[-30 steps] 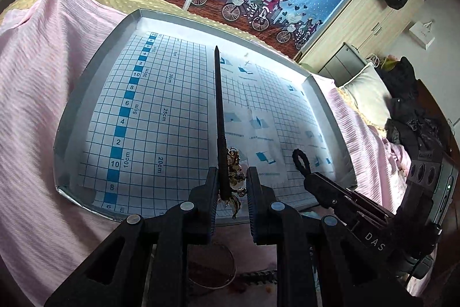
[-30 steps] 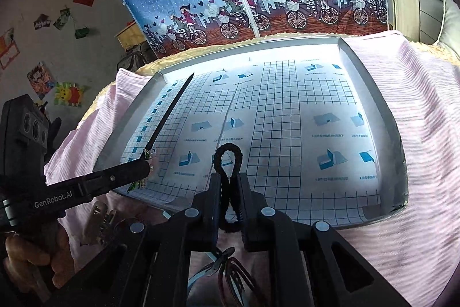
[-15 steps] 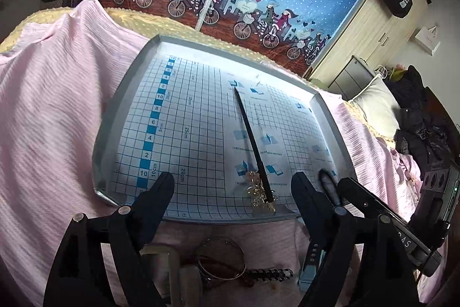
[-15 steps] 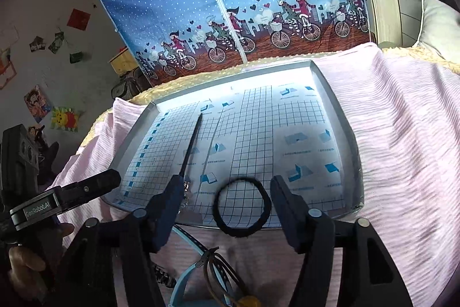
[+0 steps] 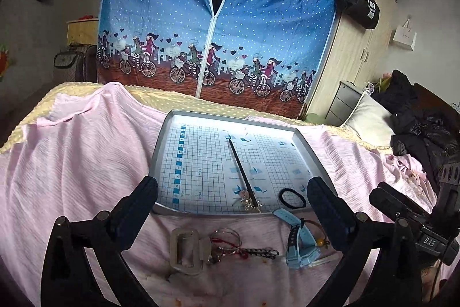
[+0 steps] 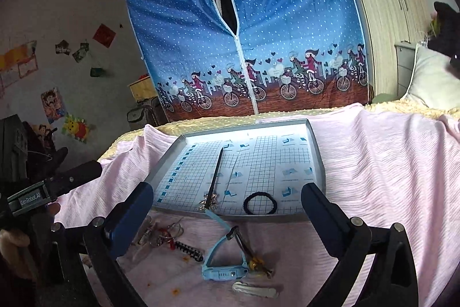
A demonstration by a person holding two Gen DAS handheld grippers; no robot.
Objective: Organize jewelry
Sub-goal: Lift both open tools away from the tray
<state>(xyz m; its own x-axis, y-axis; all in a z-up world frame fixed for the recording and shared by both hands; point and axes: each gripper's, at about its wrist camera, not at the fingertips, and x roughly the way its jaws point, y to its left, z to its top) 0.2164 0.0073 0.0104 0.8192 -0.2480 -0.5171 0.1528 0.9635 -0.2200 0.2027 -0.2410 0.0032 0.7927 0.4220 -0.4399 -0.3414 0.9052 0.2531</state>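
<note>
Both the left gripper (image 5: 233,209) and right gripper (image 6: 227,209) hover spread and empty over the pink sheet, so I'd lower one squarely over the blue watch (image 6: 222,268) lying near the tray (image 6: 317,160), which holds the hairpin (image 5: 243,177) and hair tie (image 6: 260,205).

Printed labels on the silver tray's gridded paper liner (image 5: 207,163) were too small to read. The pale blue plastic watch (image 5: 299,249) was partly hidden (right finger overlapping its strap). Tangled silver rings (image 6: 161,232) were indistinct.
</note>
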